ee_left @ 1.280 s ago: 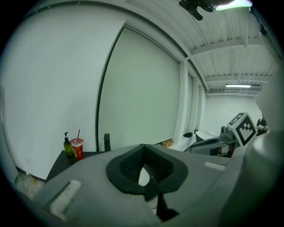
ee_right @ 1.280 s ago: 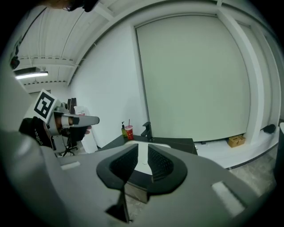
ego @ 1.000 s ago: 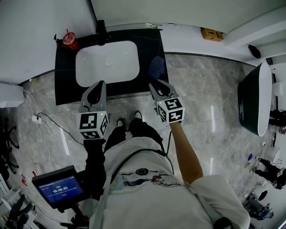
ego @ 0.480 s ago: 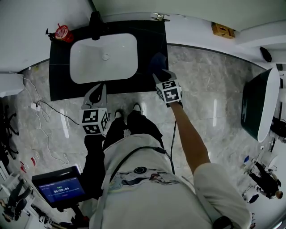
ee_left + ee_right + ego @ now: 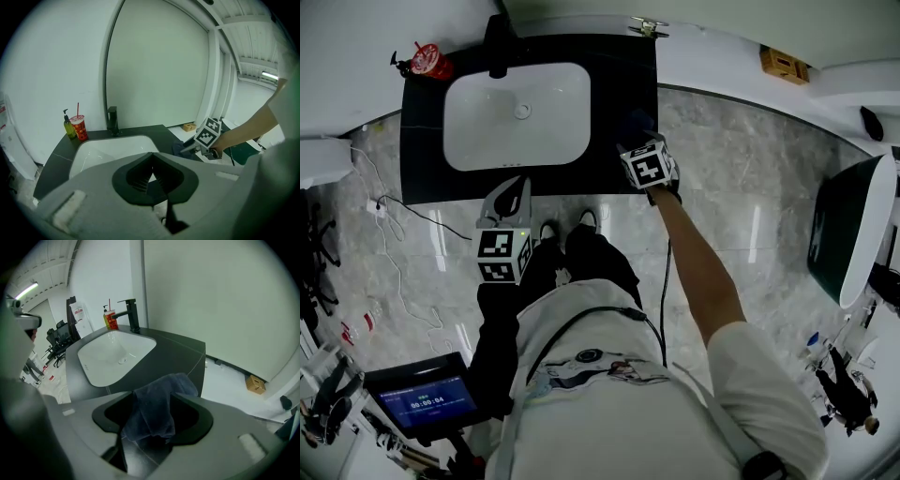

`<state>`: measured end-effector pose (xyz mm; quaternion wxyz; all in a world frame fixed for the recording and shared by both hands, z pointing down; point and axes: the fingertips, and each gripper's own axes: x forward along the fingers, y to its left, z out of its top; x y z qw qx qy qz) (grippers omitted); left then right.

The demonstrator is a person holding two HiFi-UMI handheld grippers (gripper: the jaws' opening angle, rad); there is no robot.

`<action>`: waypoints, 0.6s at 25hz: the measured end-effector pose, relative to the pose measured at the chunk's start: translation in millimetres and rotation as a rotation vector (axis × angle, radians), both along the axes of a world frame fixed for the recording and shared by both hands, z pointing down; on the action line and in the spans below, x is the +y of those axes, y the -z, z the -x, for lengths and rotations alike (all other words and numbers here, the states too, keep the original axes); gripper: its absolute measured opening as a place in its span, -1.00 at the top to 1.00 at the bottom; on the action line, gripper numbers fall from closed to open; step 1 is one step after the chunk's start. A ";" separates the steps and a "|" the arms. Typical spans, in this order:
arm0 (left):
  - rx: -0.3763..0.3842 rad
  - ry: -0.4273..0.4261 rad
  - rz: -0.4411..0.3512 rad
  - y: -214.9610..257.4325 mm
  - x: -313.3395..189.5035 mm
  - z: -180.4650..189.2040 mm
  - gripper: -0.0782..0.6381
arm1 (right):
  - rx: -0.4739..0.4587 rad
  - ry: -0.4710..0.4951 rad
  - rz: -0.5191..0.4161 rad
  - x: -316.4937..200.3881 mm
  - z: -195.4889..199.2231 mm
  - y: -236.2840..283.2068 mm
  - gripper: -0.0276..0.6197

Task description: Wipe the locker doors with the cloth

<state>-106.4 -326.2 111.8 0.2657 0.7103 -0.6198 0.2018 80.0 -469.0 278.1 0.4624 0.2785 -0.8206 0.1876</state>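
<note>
We face a glossy black vanity counter holding a white rectangular basin. Our left gripper hovers before it, jaws closed on nothing. Our right gripper has just been spreading its jaws wide. The crumpled dark blue cloth lies loose between them on the counter's right end.

A black rectangular vanity counter holds a white oblong basin, with a black tap at its far edge. At the far left corner stands a red paper cup with a straw, a green pump bottle just beside it. A brown cardboard box lies far right; a small lit screen sits near left.
</note>
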 end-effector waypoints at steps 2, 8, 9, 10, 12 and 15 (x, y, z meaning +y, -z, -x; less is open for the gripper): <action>-0.002 0.012 0.009 -1.1 2.3 1.8 0.77 | 0.017 -0.003 0.036 -1.5 0.4 -10.3 0.13; -0.005 0.028 0.027 -6.1 11.8 2.2 0.77 | 0.016 -0.037 0.042 -6.4 -5.0 -28.1 0.31; -0.004 0.030 0.028 -6.4 12.9 2.2 0.77 | 0.013 -0.034 0.043 -6.1 -4.1 -27.9 0.39; -0.004 0.032 0.027 -6.3 13.7 1.9 0.77 | 0.012 -0.033 0.045 -6.3 -3.6 -27.6 0.46; -0.005 0.030 0.023 -4.8 14.3 0.6 0.77 | 0.018 -0.030 0.042 -6.9 -3.9 -25.0 0.55; -0.009 0.018 0.013 0.2 16.3 -4.6 0.77 | 0.015 -0.035 0.033 -2.3 -7.6 -18.2 0.60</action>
